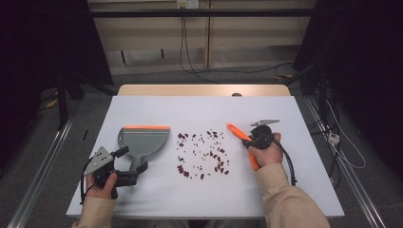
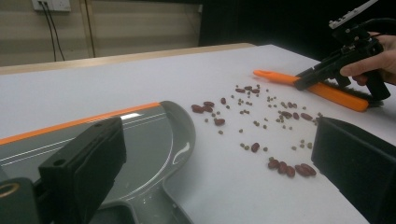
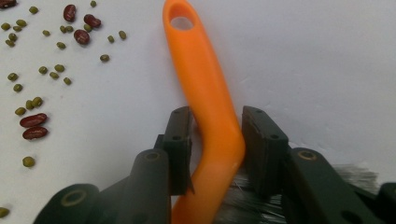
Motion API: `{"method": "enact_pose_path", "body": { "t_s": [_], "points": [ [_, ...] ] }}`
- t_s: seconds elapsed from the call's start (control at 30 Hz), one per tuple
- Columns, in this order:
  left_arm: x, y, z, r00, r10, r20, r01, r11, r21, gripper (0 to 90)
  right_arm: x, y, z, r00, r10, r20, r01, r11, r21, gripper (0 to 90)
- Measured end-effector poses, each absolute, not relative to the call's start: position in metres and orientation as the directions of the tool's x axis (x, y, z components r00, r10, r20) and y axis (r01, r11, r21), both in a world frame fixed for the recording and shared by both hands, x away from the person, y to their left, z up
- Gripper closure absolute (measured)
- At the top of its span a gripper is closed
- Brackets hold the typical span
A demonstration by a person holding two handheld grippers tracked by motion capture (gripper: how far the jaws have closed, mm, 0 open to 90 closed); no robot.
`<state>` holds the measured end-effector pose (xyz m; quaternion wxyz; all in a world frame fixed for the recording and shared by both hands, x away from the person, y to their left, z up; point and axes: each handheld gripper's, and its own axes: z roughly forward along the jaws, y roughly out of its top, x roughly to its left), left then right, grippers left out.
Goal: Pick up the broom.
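Observation:
An orange brush (image 1: 236, 131) lies slantwise on the white table at right, its bristles under the person's hand. My right gripper (image 1: 248, 141) is shut on its handle; in the right gripper view the pads (image 3: 254, 140) pinch the bend of the brush handle (image 3: 201, 70). A grey dustpan (image 1: 142, 140) with an orange lip sits at left. My left gripper (image 1: 131, 159) stands open, its jaws wide to either side of the dustpan's handle (image 2: 140, 210). Red and green beans (image 1: 202, 154) lie scattered between dustpan and brush.
The white table (image 1: 190, 109) has bare room at the back and along the front edge. Cables hang from the wall behind and trail on the floor at right. Metal rails run along both sides of the table.

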<state>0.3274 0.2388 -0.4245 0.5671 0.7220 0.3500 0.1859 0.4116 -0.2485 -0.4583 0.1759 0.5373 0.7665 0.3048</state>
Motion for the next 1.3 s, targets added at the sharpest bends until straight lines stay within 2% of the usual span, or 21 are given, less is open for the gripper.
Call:
{"method": "enact_pose_path", "body": {
  "t_s": [0.57,0.97,1.3],
  "points": [
    [0.326,0.239,-0.423,0.676,0.726,-0.126,0.292,-0.107,0.950,2.8,0.418,-0.256,-0.451,-0.362,0.924,0.118,0.746,0.212,0.631,68.3],
    [0.325,0.228,-0.417,0.689,0.714,-0.122,0.280,-0.108,0.954,2.9,0.404,-0.270,-0.422,-0.384,0.912,0.143,0.675,0.172,0.717,70.3],
    [0.324,0.213,-0.406,0.705,0.699,-0.117,0.275,-0.118,0.954,2.9,0.376,-0.292,-0.399,-0.404,0.882,0.241,0.558,0.029,0.830,71.1]
  ]
}}
